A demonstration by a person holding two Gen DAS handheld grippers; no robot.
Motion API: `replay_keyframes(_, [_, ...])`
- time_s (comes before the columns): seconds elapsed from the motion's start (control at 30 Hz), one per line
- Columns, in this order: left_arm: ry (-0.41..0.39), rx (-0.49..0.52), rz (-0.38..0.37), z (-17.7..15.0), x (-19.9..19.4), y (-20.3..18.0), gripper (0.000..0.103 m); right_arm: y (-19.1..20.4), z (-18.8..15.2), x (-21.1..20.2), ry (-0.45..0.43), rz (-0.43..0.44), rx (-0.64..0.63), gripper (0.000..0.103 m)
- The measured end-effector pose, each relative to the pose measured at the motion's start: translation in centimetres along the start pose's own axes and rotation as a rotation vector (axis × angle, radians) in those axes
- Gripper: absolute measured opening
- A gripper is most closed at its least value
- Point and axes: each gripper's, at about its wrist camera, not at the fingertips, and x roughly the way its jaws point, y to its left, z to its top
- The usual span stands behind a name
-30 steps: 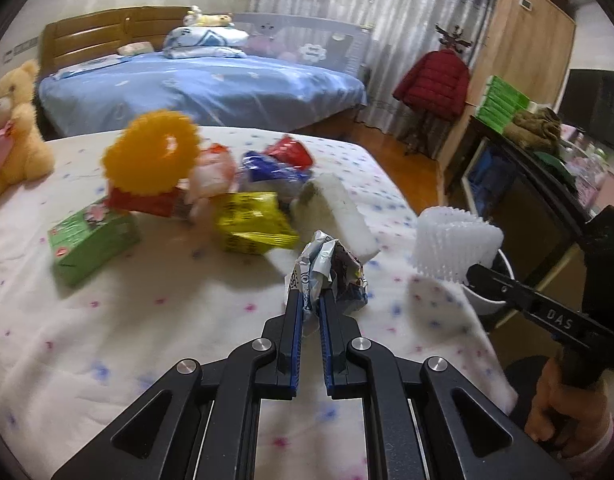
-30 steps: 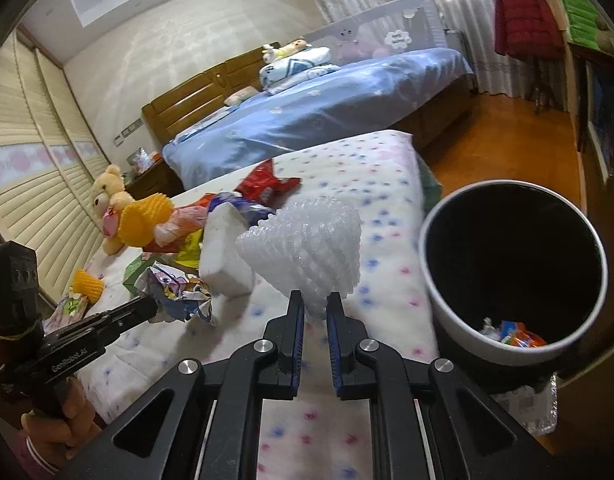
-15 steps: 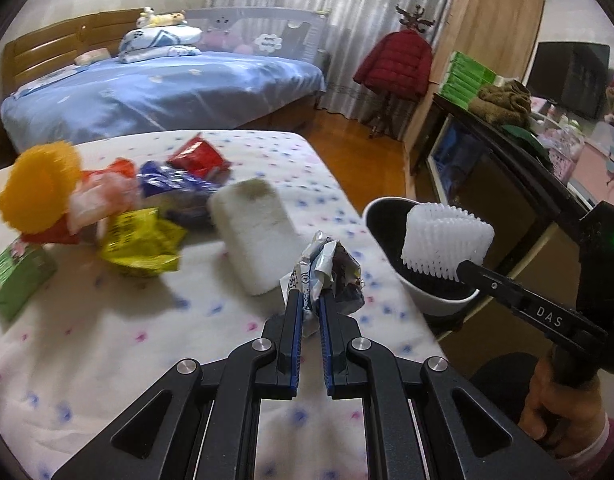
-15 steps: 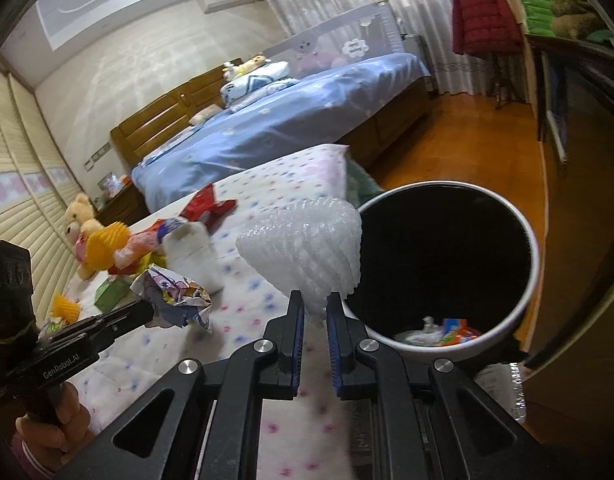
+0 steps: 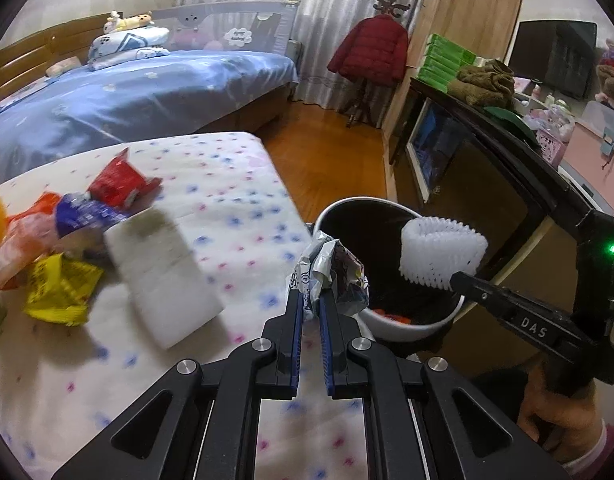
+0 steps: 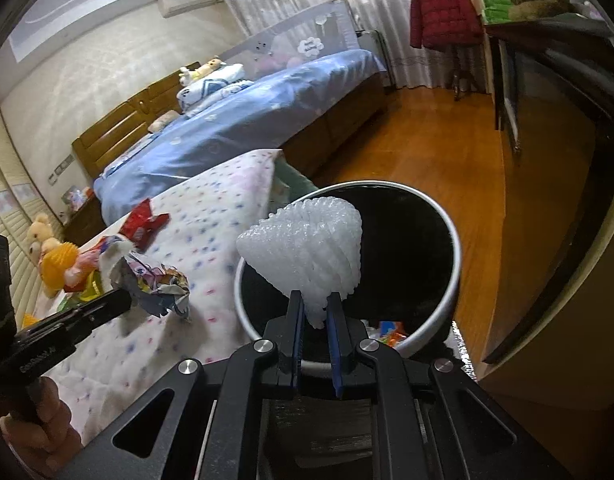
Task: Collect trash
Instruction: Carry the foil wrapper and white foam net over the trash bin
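The right gripper [image 6: 315, 312], clamped on a light, squashy foam net [image 6: 307, 248], and the left gripper [image 5: 310, 305], clamped on a thin crumpled wrapper [image 5: 331, 276], hover at the bin [image 6: 453, 264].

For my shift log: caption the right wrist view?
Right gripper holds white foam net over the trash bin; left gripper brings a crumpled wrapper.

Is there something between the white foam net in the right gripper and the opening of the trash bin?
Nothing visible. The right gripper holds the foam net over the trash bin, whose mouth is open, with only some trash at the bottom.
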Motion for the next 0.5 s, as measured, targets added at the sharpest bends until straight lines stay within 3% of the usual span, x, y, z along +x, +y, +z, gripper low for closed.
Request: replay_keyframes(0.5, [0.039,0.035,-0.022,2.5,4.9,-3.5,0.007,-1.8,1.0,1.3,0.032,-0.037,0.016,0.011])
